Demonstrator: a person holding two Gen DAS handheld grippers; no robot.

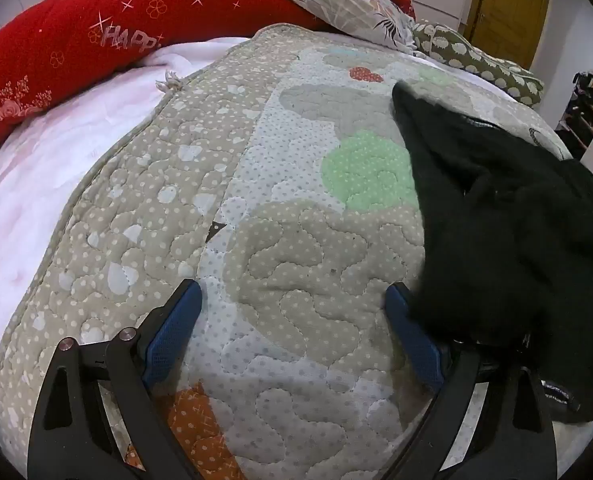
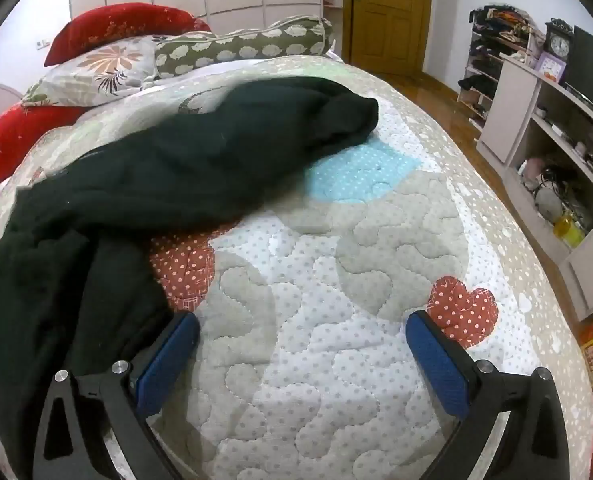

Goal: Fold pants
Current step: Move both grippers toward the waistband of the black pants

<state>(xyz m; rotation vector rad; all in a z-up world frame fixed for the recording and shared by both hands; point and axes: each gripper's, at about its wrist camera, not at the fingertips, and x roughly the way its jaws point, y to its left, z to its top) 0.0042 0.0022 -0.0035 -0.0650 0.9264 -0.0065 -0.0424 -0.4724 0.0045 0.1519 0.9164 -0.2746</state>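
Observation:
The dark pants (image 1: 496, 216) lie crumpled on the quilted bedspread (image 1: 256, 220), at the right of the left wrist view. In the right wrist view the pants (image 2: 156, 176) fill the left and middle, one leg reaching toward the far right. My left gripper (image 1: 294, 300) is open and empty over the quilt; its right finger (image 1: 412, 336) touches the edge of the pants. My right gripper (image 2: 302, 332) is open and empty over the quilt (image 2: 316, 340); its left finger (image 2: 168, 356) is next to the pants.
Red pillows (image 1: 76, 40), a floral pillow (image 1: 348, 0) and a green bolster (image 2: 244, 46) lie at the head of the bed. A shelf unit (image 2: 544, 152) and a wooden door (image 2: 388, 12) stand beyond the bed's right edge.

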